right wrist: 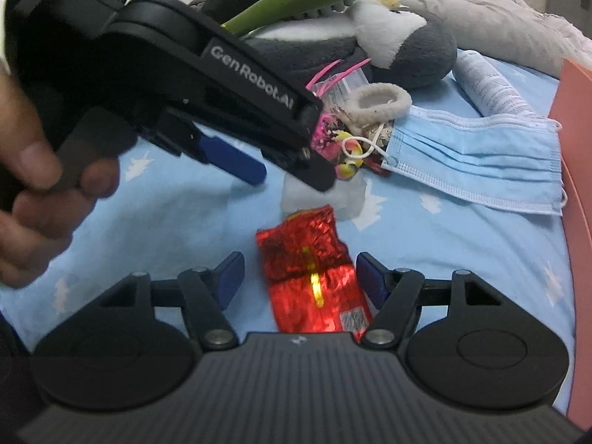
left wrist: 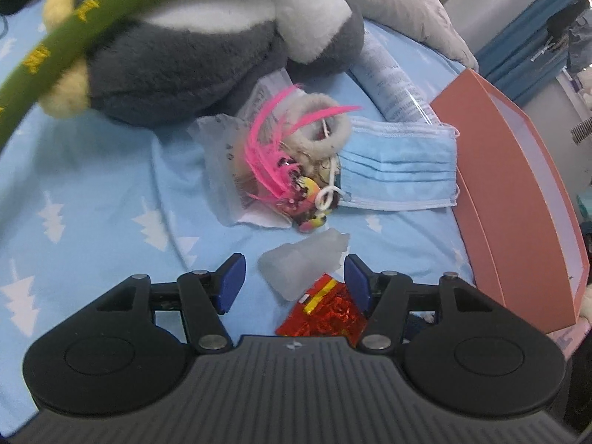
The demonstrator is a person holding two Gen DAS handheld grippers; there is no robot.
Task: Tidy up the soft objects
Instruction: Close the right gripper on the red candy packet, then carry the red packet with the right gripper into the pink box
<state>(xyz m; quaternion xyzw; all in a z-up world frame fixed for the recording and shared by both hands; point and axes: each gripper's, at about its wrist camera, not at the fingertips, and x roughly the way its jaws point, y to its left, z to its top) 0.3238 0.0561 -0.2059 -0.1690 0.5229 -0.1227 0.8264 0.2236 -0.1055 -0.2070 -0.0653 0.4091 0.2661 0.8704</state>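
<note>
Nearest in the right wrist view, the right tool [right wrist: 299, 273] hangs over a red foil packet [right wrist: 310, 277] lying on the blue sheet of the bed [right wrist: 166, 218]. Its blue pads stand apart on either side of the packet without pressing on it, so it holds nothing. In the left wrist view the left tool [left wrist: 294, 277] is likewise spread wide and empty, its pads flanking a crumpled translucent white wrapper [left wrist: 303, 266] that lies just beyond the packet's far end and touches it.

In my judgement the step in hand is a double approach: each tool lines up over its own small item before any grip is made. The next move calls for lowering until the pads straddle the item, then closing gently. Foil and thin plastic will crush and may slide on the sheet. The two tools are close together, the left one crossing in front of the right's view, so they need to avoid bumping.

Further off lies a cluster of pink feathers [left wrist: 273, 148] with a fuzzy cream ring [left wrist: 333, 125], and a blue face mask [left wrist: 403, 170] to its right. At the right edge stands an open pink box [left wrist: 518, 203], a likely destination. Farthest, a grey and white plush toy [left wrist: 185, 59] rests under a green plush piece [left wrist: 66, 44].
</note>
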